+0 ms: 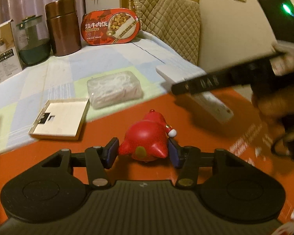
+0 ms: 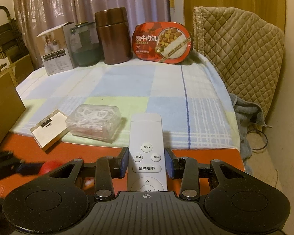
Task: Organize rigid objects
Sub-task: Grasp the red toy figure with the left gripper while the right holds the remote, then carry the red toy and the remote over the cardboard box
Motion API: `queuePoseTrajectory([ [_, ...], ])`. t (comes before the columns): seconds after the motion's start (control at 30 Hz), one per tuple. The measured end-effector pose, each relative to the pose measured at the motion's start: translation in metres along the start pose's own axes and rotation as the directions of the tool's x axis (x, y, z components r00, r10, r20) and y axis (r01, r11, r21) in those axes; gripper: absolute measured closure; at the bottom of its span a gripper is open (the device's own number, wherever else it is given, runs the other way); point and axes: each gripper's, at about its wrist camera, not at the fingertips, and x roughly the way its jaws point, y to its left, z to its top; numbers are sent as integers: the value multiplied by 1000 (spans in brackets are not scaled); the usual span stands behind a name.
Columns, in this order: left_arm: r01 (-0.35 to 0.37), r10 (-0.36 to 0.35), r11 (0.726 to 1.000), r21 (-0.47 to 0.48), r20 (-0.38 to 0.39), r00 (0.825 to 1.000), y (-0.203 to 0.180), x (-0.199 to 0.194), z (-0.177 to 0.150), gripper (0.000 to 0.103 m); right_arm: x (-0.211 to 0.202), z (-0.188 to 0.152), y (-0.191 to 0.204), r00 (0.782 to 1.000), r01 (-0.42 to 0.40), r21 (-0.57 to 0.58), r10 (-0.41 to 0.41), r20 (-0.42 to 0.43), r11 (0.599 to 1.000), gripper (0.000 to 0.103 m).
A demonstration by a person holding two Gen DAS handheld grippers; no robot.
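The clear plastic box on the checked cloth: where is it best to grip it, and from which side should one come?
Probably grip the clear plastic box across its short width, on the two long side walls, coming from above. It lies flat on the checked cloth, and those walls look flat and parallel. The flat white box lies close to one end, so the ends offer less room.

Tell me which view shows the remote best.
The right wrist view: the remote lies between the right gripper's pads, buttons readable. The left wrist view shows it blurred, half hidden behind that gripper.
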Motion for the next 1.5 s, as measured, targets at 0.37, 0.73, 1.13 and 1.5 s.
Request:
queuePoseTrajectory([
  [0.37,-29,26,968,249,17,1000,-14,-2,-6,54,-22,-2,19,1000,-25,4,25,11,1000,68],
  [0.73,11,-6,968,251,-22,1000,-10,3,-2,62,-28,-8,19,1000,0,10,0,-7,1000,68],
  [1.13,-17,16,1000,-19,-48,999,10,-23,-10,62,-48,-32,37,999,6,57,-3,-51,998,68],
  [1.5,-28,22,996,-88,-64,998,14,-65,-18,62,-82,-61,68,997,-6,85,12,-76,996,68],
])
